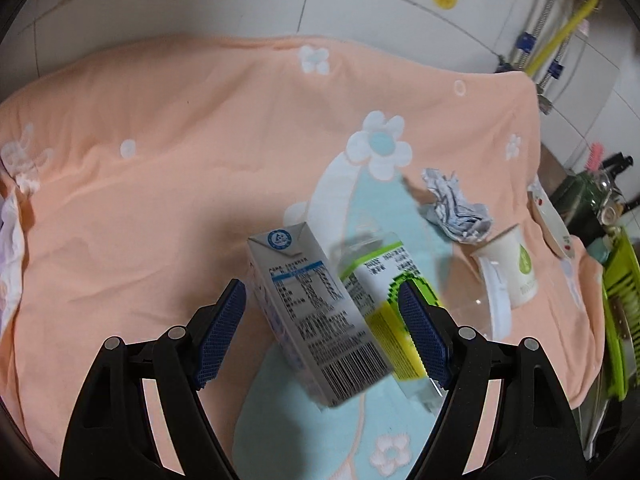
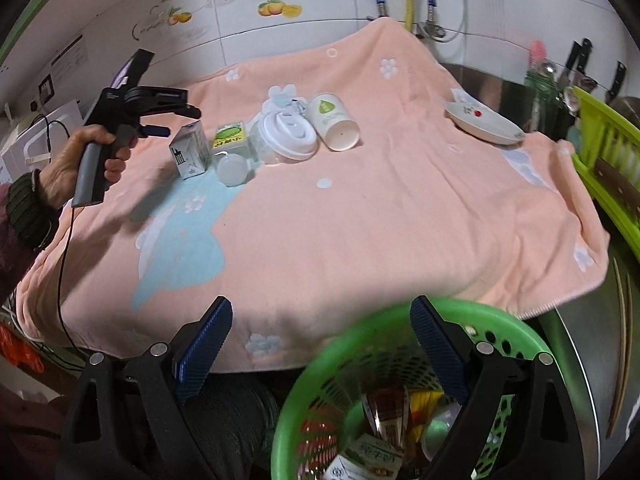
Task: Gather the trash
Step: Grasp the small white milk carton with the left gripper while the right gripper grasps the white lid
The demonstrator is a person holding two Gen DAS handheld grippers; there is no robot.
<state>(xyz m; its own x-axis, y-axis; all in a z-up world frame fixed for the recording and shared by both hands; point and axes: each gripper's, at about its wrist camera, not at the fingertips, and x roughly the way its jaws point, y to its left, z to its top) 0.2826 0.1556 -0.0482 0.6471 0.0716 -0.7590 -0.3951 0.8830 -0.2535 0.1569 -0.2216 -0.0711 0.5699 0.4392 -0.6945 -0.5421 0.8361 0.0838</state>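
Observation:
A grey milk carton (image 1: 316,312) lies on the peach towel (image 1: 160,184), between the open fingers of my left gripper (image 1: 322,328), which do not clamp it. A clear green-labelled plastic box (image 1: 384,280) lies against its right side. Beyond are a crumpled paper ball (image 1: 456,208) and a tipped paper cup (image 1: 516,268). In the right wrist view the carton (image 2: 190,152), box (image 2: 230,138), a white lid (image 2: 288,134) and the cup (image 2: 334,120) lie mid-towel. My right gripper (image 2: 322,344) is open and empty above a green basket (image 2: 344,344) holding wrappers.
A white dish (image 2: 482,122) sits at the towel's right edge. A lime green rack (image 2: 608,152) and a metal sink area stand to the right. Tiled wall and pipes run behind. The hand holding the left gripper (image 2: 96,152) is at the left.

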